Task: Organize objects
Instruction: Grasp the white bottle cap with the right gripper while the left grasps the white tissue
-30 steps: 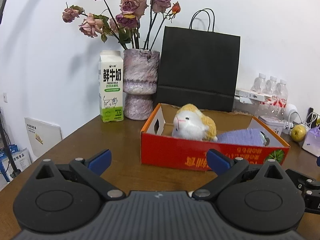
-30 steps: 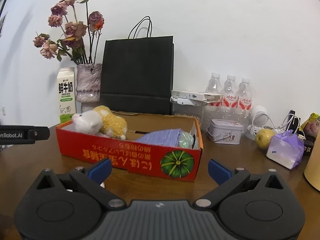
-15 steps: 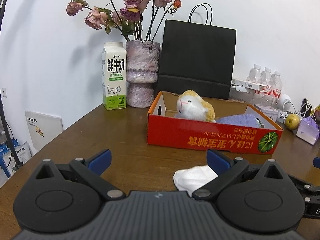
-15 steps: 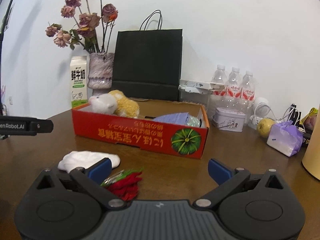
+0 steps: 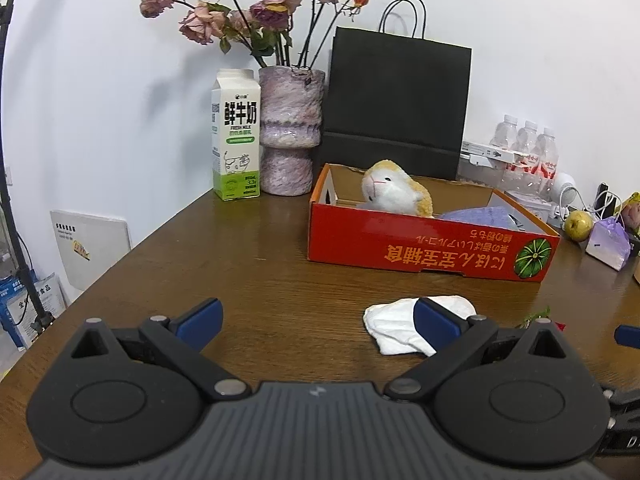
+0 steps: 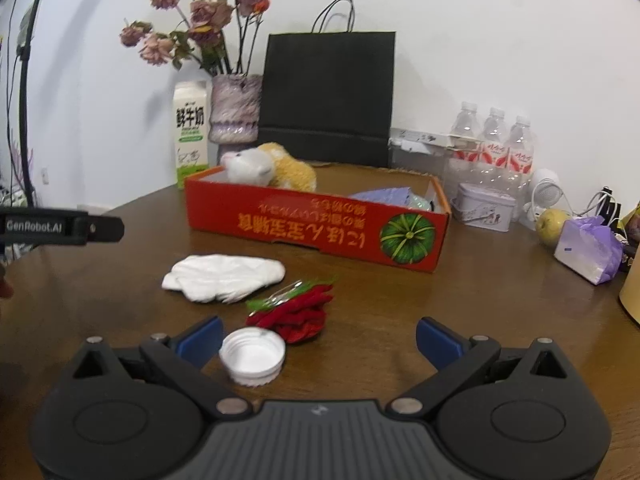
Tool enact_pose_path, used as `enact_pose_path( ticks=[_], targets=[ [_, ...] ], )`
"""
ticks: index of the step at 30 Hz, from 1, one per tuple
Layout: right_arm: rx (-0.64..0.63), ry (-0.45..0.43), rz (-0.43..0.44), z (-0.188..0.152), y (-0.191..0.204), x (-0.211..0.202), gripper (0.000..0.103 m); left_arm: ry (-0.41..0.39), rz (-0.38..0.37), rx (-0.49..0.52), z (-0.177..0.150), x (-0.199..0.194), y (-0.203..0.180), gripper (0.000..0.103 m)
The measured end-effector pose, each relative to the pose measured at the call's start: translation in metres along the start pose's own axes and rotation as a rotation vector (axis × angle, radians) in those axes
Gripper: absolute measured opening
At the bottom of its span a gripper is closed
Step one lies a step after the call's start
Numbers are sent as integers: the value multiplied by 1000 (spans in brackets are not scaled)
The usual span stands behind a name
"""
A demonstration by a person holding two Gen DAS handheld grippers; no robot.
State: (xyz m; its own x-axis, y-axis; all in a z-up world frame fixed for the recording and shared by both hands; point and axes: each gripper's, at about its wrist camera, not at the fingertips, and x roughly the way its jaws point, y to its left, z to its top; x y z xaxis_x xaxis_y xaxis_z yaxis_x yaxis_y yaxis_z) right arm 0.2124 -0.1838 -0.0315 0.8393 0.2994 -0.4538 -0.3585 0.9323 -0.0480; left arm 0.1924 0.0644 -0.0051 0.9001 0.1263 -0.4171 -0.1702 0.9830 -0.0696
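Observation:
A red cardboard box [image 5: 428, 246] [image 6: 316, 230] stands on the brown table, holding a plush hamster [image 5: 394, 194] [image 6: 268, 168] and a purple cloth [image 5: 476, 216]. In front of it lie a white cloth [image 6: 224, 278] [image 5: 400, 328], a red and green chilli bundle [image 6: 298, 312] and a white bottle cap [image 6: 253, 356]. My left gripper [image 5: 316, 324] is open and empty, back from the box, its right finger over the white cloth. My right gripper [image 6: 318, 340] is open and empty, with the cap just inside its left finger.
Along the back wall stand a milk carton [image 5: 236, 136], a vase of dried roses [image 5: 288, 132], a black paper bag [image 5: 396, 104] and water bottles [image 6: 496, 148]. A tin [image 6: 486, 208], an apple [image 6: 552, 222] and a purple bag [image 6: 588, 248] sit right.
Both grippers have pulled back from the box. The white cloth, chilli bundle and cap have come into view in front of them. Both stay open.

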Motion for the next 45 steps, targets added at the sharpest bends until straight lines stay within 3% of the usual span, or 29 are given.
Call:
enact_pose_path(
  ticks=[3,10,13,16,24,32,39,45],
  targets=[
    [-21,38,11,0,7,5,101,-2,1,-13,1,-2,4,103],
    [-26,146,64,0,21,23,85,2,-8,-16,2,-4,5,103],
    [1,183,100,0,25,30,69,3,-8,-11,1,-5,4,103],
    [-7,163,119,0,28,25,39,9,-7,-10,1,-4,3,103],
    [-14,104,122,0,29,12,39,43,-6,-4,-1,-1,9,103],
    [-50,48,124,-6,26,-11,39,125,-29,5,-13,5,20,103],
    [-23,33,98,-10,6,-18,39,166,-92,57,-14,17,3,103],
    [24,26,25,-10,-24,-12,39,188,-154,141,-7,38,-30,103]
  ],
)
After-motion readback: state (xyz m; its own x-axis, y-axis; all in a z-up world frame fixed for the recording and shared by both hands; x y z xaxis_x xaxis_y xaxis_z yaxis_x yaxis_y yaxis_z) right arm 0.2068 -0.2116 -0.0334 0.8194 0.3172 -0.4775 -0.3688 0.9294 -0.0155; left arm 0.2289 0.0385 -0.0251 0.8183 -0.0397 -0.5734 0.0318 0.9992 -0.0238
